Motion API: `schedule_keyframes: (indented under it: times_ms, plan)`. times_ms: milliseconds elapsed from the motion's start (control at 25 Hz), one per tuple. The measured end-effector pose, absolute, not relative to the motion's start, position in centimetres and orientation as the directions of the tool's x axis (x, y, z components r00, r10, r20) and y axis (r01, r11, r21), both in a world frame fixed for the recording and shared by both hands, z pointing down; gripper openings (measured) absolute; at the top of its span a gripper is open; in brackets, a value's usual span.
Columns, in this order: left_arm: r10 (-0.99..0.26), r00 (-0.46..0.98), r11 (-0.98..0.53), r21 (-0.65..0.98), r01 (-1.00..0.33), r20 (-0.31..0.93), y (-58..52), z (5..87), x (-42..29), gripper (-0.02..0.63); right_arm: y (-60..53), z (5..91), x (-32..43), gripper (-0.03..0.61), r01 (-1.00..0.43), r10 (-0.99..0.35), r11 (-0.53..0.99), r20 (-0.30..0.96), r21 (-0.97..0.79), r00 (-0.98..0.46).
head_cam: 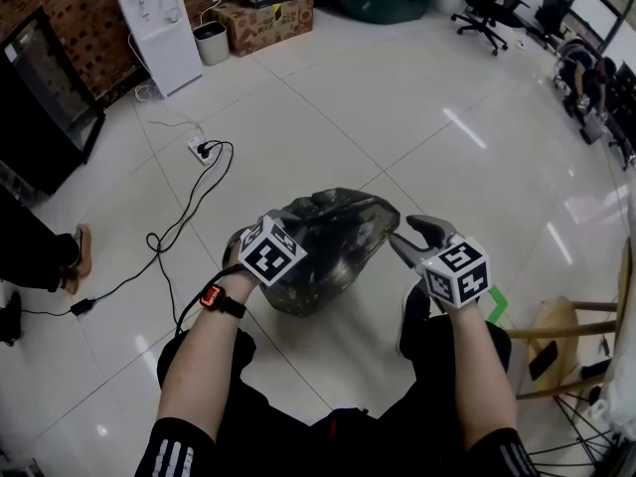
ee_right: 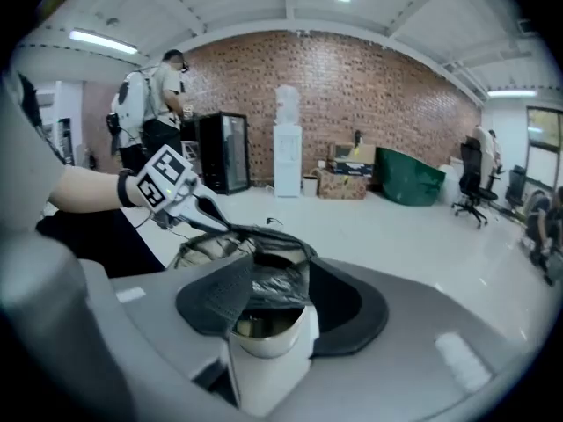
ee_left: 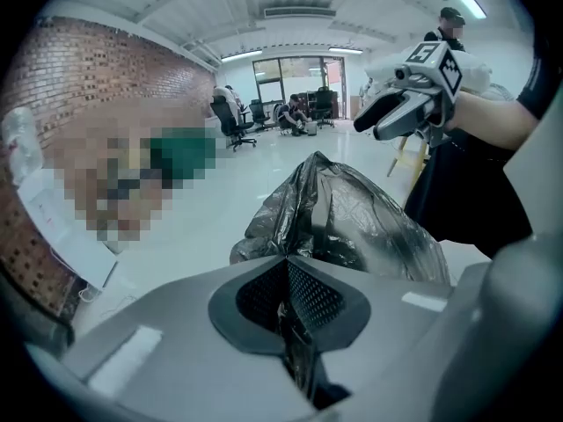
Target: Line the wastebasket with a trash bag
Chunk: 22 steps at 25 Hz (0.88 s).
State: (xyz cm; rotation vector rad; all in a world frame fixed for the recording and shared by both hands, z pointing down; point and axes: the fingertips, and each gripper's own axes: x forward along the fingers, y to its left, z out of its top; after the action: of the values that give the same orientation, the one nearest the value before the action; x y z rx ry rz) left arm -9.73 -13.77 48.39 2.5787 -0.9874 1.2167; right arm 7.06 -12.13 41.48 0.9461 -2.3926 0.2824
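Forearms fill the bottom of the head view, and their elbows are cut off by the frame edge. A watch sits on the left wrist. The left gripper has its jaws pressed together on a fold of the black trash bag, and a strip of the film runs down between the ribbed pads. From the head its marker cube covers the jaw tips, so the pinch cannot be seen there.

The right gripper is held just beside the bag's right side with its jaws standing apart. Nothing is clamped between them. Crumpled bag shows beyond the gap.

The bag stands on the white tiled floor in front of the person's knees, bunched up into a peak. It drapes over the wastebasket, which is almost wholly hidden. Only a pale strip shows under the film in the right gripper view, and I cannot tell how far the bag reaches inside it.

A black cable trails across the floor to the left. A wooden stool is cut off at the right edge. A mosaic patch covers part of the left gripper view.
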Motion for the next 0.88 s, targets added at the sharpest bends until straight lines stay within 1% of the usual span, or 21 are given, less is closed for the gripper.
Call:
schedule_keyframes:
  times_ms: [120,200,280,360,520,600,680,760,880]
  plan:
    - [-0.506,0.477,-0.775,-0.136,-0.617,0.719,-13.9,48.0,-9.7,0.002,-10.2,38.4,1.4,0.183,-0.561,-0.495,0.828,0.496,0.019,-0.714]
    - [-0.498,0.49,-0.77,-0.105,-0.629,0.716,-14.0,48.0,-9.7,0.002,-9.2,36.7,-2.2,0.166,-0.5,-0.447,0.866,0.453,0.002,-0.772]
    - [-0.49,0.501,-0.759,-0.067,-0.647,0.714,-14.1,48.2,-10.0,0.002,-9.3,35.6,-5.2,0.151,-0.462,-0.411,0.886,0.399,-0.035,-0.82]
    - [-0.493,0.496,-0.742,-0.047,-0.669,0.715,-14.4,48.4,-10.6,0.002,-10.4,36.4,-7.0,0.144,-0.449,-0.393,0.891,0.381,-0.067,-0.837]
    - [-0.53,0.465,-0.692,-0.045,-0.72,0.71,-15.3,48.6,-12.0,0.002,-12.2,42.1,-8.3,0.11,-0.429,-0.357,0.901,0.444,-0.068,-0.821]
    - [-0.544,0.445,-0.668,-0.046,-0.742,0.711,-16.0,49.0,-12.7,0.002,-12.5,45.4,-8.6,0.11,-0.416,-0.334,0.907,0.491,-0.066,-0.804]
    - [-0.545,0.421,-0.651,-0.05,-0.757,0.725,-16.5,49.7,-13.5,0.002,-13.2,48.2,-8.7,0.11,-0.427,-0.338,0.903,0.537,-0.047,-0.773]
    - [-0.536,0.41,-0.654,-0.056,-0.754,0.737,-17.0,50.5,-13.7,0.002,-14.0,50.6,-8.7,0.11,-0.447,-0.343,0.893,0.579,-0.042,-0.74]
    - [-0.526,0.391,-0.675,-0.092,-0.732,0.755,-17.7,51.9,-13.8,0.002,-14.7,53.8,-8.8,0.11,-0.457,-0.313,0.887,0.646,-0.063,-0.696]
